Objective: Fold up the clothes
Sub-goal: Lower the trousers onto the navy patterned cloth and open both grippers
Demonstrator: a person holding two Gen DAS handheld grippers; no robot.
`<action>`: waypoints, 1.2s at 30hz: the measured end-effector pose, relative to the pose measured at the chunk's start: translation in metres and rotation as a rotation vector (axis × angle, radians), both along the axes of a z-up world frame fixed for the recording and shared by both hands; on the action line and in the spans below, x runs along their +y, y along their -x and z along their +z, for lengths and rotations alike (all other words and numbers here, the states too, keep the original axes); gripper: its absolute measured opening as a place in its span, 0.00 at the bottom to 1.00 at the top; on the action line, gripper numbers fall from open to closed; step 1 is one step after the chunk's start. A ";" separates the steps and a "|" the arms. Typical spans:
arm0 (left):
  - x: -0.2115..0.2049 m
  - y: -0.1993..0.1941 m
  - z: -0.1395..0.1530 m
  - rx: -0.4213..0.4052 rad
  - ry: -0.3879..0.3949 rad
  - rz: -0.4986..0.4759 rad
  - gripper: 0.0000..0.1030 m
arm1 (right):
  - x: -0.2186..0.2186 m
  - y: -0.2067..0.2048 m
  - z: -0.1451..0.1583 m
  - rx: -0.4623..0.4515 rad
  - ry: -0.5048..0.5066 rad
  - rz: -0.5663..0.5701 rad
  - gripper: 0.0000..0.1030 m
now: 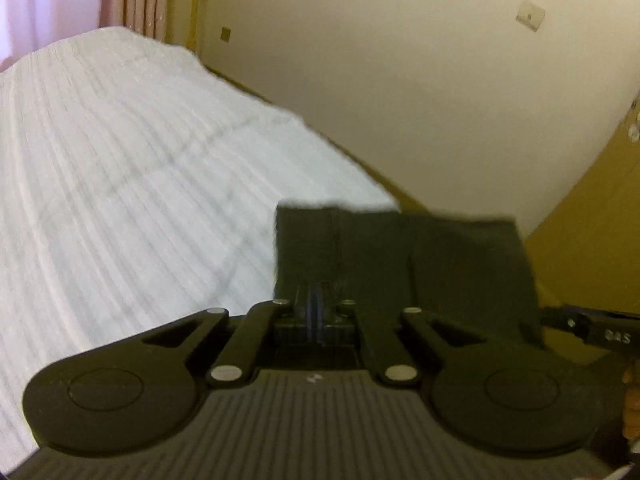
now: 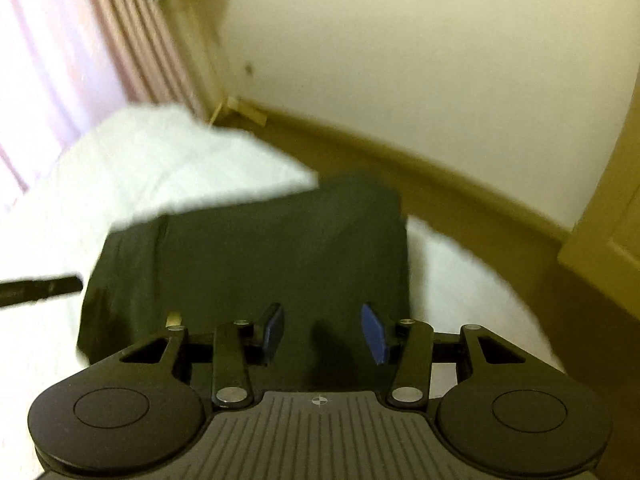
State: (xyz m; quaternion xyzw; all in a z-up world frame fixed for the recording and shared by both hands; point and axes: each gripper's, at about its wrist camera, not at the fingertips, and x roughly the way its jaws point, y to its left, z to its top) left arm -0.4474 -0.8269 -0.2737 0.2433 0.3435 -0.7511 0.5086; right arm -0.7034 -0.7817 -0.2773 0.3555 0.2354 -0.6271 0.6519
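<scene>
Dark folded garment [image 2: 256, 264] lies on the white bed [image 1: 120, 160], directly ahead of both claws; left claw [image 1: 318, 304] is clenched on its near edge, right claw [image 2: 322, 332] released above it.

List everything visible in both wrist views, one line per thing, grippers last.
garment: one, dark, folded flat near the edge of the bed.
bed cover: one, white, ribbed, under the garment.
curtain: one, pink, behind the bed's far end.
wall: cream, beyond the bed, with small plates on it.
floor: brownish strip between bed and wall.
left gripper: one, black, blue pads, jaws shut at the garment's near edge.
right gripper: one, black, blue pads, jaws apart over the garment.
</scene>
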 end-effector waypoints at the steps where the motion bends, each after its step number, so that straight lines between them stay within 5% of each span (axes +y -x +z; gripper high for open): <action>1: -0.008 0.005 0.002 0.005 0.011 -0.005 0.02 | -0.011 0.002 0.000 0.008 0.020 -0.008 0.46; 7: -0.052 0.037 -0.019 -0.036 0.039 -0.009 0.02 | -0.067 0.008 -0.016 0.034 0.117 -0.032 0.46; 14: -0.065 0.032 -0.067 0.022 0.046 0.014 0.06 | -0.088 0.018 -0.077 0.041 -0.010 -0.042 0.46; 18: -0.064 0.031 -0.067 0.000 0.066 0.013 0.06 | -0.088 0.023 -0.072 0.040 -0.006 -0.037 0.46; 27: 0.008 -0.006 -0.017 0.037 0.069 0.022 0.02 | 0.003 0.029 -0.011 -0.052 0.050 0.000 0.46; 36: 0.033 0.002 -0.060 -0.079 -0.067 0.047 0.00 | 0.055 -0.017 -0.044 0.040 -0.072 0.110 0.46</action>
